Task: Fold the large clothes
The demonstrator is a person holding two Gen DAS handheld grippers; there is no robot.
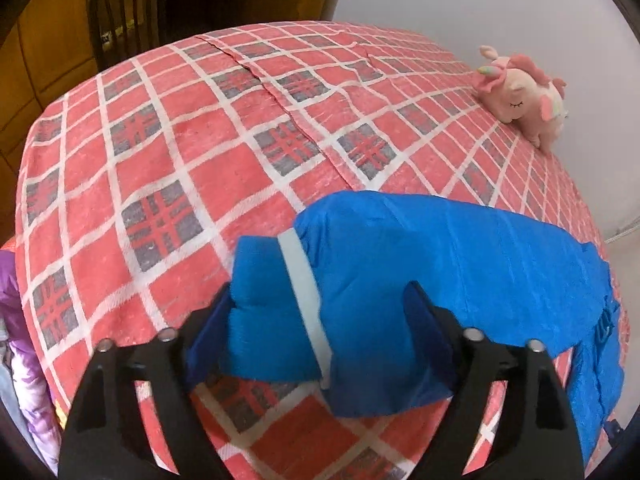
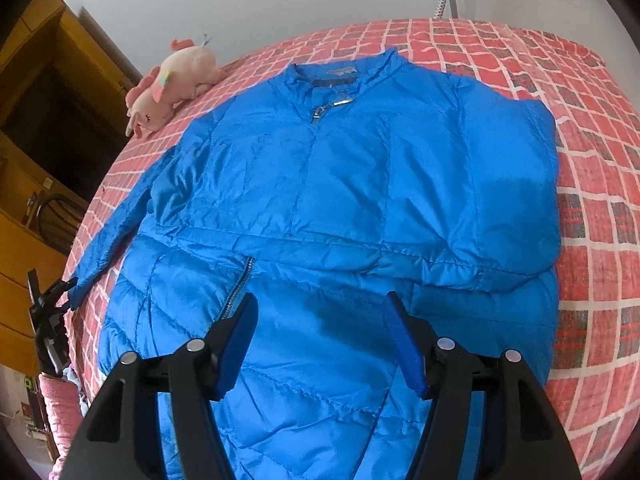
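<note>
A blue puffer jacket point(image 2: 340, 184) lies front up on the red checked bed, zipped, collar toward the far wall. Its right sleeve is folded across the chest; its left sleeve point(image 2: 108, 236) stretches out to the left. In the left wrist view, my left gripper point(image 1: 320, 312) is open with its fingers on either side of that sleeve's cuff point(image 1: 276, 312), which has a white stripe; whether the pads touch it I cannot tell. My right gripper point(image 2: 320, 320) is open and empty, hovering over the jacket's lower front near the zipper point(image 2: 240, 284).
A pink plush unicorn point(image 1: 524, 96) lies on the bed's far edge by the white wall, also in the right wrist view point(image 2: 172, 84). The red checked bedspread point(image 1: 168, 152) covers the bed. A dark chair point(image 1: 128, 8) and wooden cabinets point(image 2: 24, 216) stand beyond the bed.
</note>
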